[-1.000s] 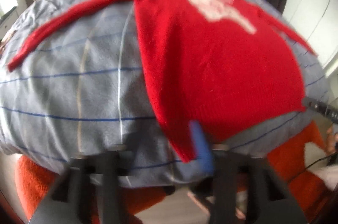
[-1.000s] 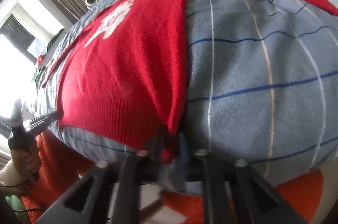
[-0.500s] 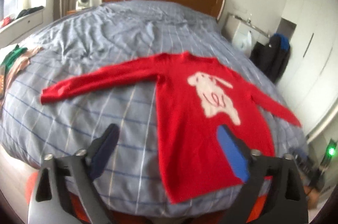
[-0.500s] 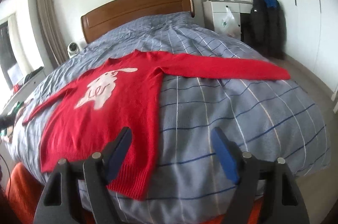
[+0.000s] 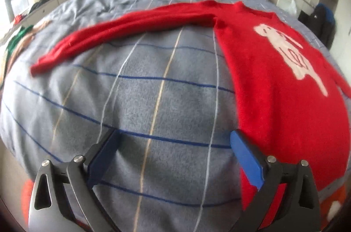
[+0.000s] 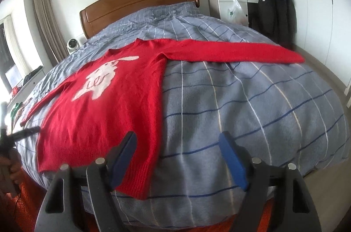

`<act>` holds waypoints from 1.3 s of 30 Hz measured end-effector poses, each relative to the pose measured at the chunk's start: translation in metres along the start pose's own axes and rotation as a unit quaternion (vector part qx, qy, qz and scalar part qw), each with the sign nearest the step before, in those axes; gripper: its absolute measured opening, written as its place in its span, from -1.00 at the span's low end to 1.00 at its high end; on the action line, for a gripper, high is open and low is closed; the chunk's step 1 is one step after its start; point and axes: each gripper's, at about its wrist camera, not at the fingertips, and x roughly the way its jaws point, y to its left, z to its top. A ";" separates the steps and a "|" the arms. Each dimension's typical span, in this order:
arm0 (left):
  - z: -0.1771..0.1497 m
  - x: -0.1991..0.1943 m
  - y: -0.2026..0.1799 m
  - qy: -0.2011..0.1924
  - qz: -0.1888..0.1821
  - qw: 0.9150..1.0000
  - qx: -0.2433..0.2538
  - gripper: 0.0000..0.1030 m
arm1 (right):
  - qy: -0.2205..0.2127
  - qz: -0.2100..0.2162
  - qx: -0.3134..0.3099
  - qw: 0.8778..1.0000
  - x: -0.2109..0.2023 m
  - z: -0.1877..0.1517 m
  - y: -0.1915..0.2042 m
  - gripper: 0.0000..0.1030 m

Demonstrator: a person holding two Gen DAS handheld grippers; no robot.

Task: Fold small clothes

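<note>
A red sweater [image 5: 274, 87] with a white rabbit on its chest lies flat, face up, on the bed, both sleeves spread out sideways. It also shows in the right wrist view [image 6: 114, 105]. My left gripper [image 5: 175, 157] is open and empty, low over the blanket just left of the sweater's body, below its left sleeve [image 5: 122, 32]. My right gripper [image 6: 177, 157] is open and empty above the sweater's hem corner at the bed's foot. The right sleeve [image 6: 237, 52] stretches away to the right.
The bed is covered by a grey-blue checked blanket [image 6: 252, 105] with a wooden headboard [image 6: 140, 4] behind. Other clothes [image 5: 15, 43] lie at the bed's left edge. A white cabinet [image 6: 232, 4] and hanging dark jacket [image 6: 274, 10] stand at the right. An orange rug [image 5: 333, 199] lies below.
A second ago both grippers were shut on the sweater's hem corners. They have let go and opened. The left gripper has since swung left and lower over the blanket.
</note>
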 end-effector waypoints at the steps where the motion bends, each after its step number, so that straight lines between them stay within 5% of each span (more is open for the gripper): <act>1: -0.001 -0.001 0.000 -0.002 0.003 1.000 -0.001 0.99 | 0.004 0.001 0.002 1.000 0.002 0.000 0.000 0.48; 39: -0.006 -0.004 0.000 0.008 -0.002 1.000 0.015 0.99 | 0.015 0.008 0.008 1.000 0.006 -0.002 -0.001 0.48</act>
